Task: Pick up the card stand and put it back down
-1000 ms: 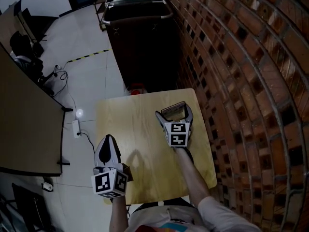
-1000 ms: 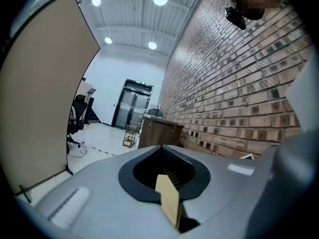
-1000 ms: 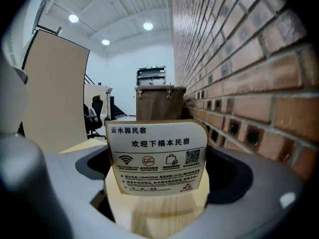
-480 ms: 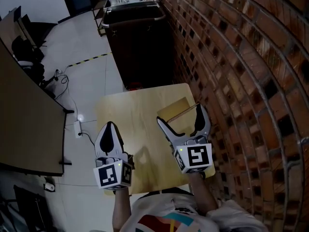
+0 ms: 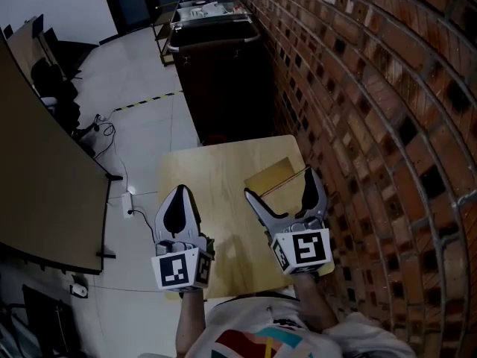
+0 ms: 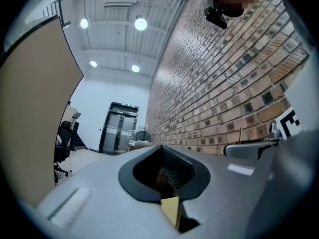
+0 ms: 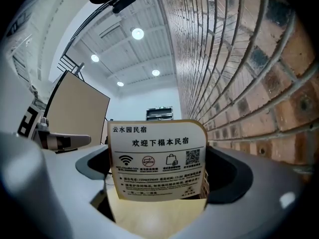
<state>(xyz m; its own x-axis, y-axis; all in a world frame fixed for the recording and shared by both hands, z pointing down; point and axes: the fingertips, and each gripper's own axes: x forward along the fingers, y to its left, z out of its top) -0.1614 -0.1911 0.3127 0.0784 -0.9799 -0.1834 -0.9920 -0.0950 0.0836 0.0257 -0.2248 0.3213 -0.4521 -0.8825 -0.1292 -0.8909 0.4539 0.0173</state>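
Note:
The card stand (image 5: 273, 176), a printed card on a wooden base, sits between the fingers of my right gripper (image 5: 282, 187), which is shut on it above the right side of the small wooden table (image 5: 209, 177). In the right gripper view the card stand (image 7: 157, 161) faces the camera upright, with white print and icons, and fills the gap between the jaws. My left gripper (image 5: 179, 197) hangs over the table's near left edge, jaws together with nothing in them. In the left gripper view, the left gripper (image 6: 162, 169) shows only a sliver of wood through its shut jaws.
A brick wall (image 5: 358, 88) runs close along the right. A black cart (image 5: 216, 51) stands beyond the table's far edge. A tan partition (image 5: 37, 170) is at the left, with cables (image 5: 112, 136) and office chairs on the tiled floor.
My right gripper has drawn back toward the person and lifted, carrying the card stand off the far right of the table. The left gripper has shifted slightly right.

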